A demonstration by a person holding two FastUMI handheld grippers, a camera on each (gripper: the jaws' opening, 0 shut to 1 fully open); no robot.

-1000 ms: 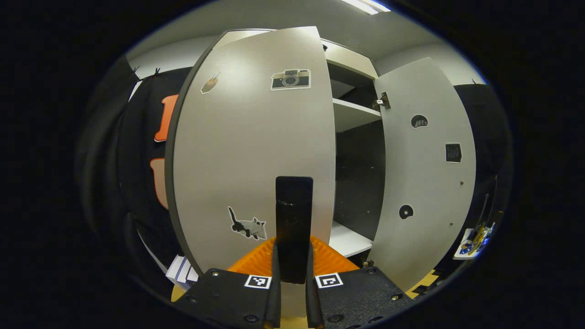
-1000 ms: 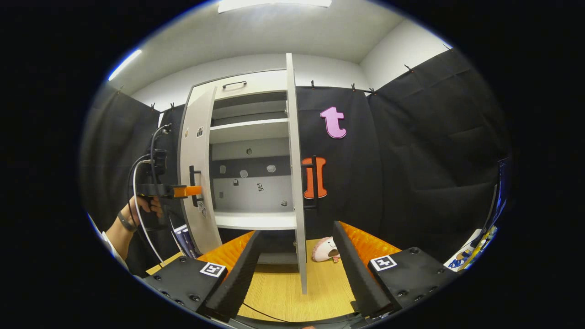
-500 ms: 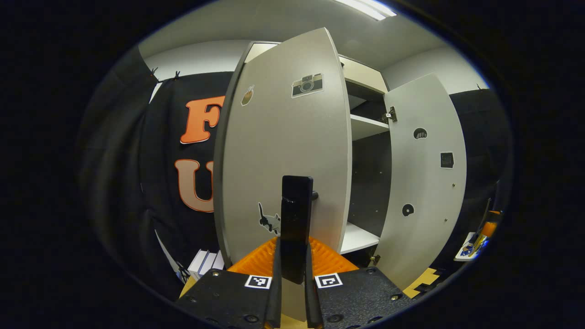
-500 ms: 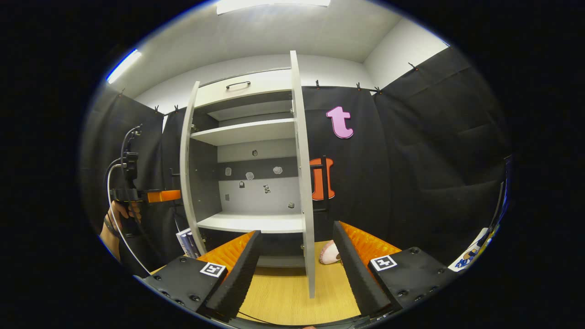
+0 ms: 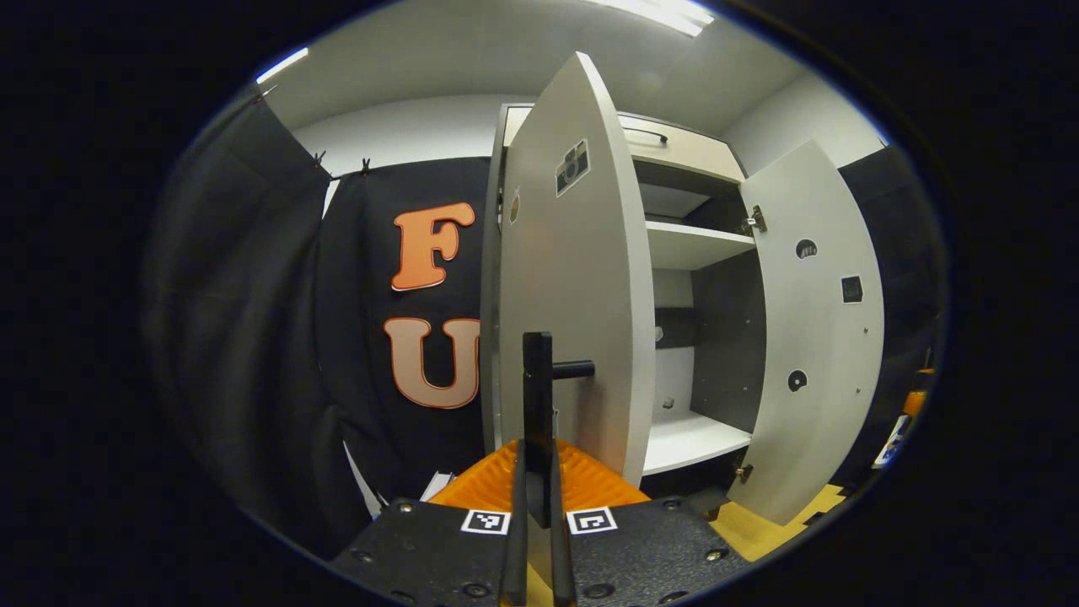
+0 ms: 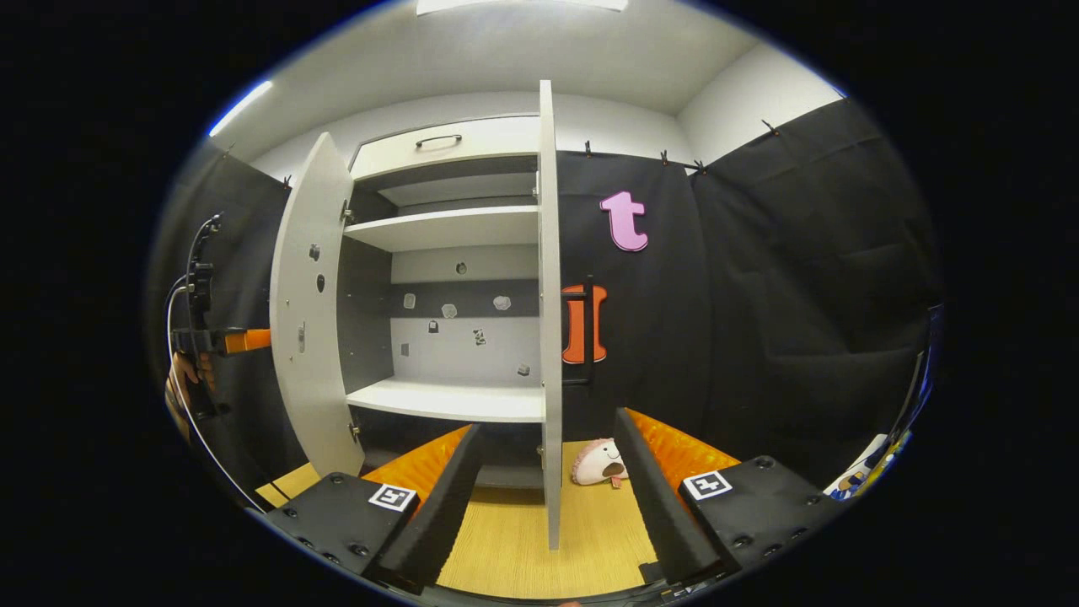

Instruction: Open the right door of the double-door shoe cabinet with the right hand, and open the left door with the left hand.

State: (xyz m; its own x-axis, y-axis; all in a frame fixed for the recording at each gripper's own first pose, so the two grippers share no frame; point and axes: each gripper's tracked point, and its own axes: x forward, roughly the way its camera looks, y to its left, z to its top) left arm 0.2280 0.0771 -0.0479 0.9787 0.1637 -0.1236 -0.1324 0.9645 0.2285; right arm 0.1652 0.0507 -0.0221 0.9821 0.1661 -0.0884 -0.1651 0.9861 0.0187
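Note:
The light grey shoe cabinet (image 6: 451, 143) stands with both doors swung out. In the left gripper view the left door (image 5: 582, 295) is seen at a steep angle, and its black bar handle (image 5: 537, 379) stands upright between the fingers of my left gripper (image 5: 537, 480), which is shut on it. The right door (image 5: 818, 337) hangs wide open beyond. In the right gripper view the right door (image 6: 550, 337) is edge-on, its handle (image 6: 587, 333) just behind it. My right gripper (image 6: 546, 426) is open, a little short of that door's edge, touching nothing. The left gripper (image 6: 228, 340) and a hand show beside the left door (image 6: 308, 337).
Inside the cabinet are two white shelves (image 6: 447, 228) (image 6: 451, 400) and a back panel with small stickers. A pink plush toy (image 6: 598, 462) lies on the wooden floor (image 6: 506, 539) right of the right door. Black cloth walls close in both sides.
The left door has swung much further open, drawn by my left gripper on its handle. The right gripper and right door have barely moved.

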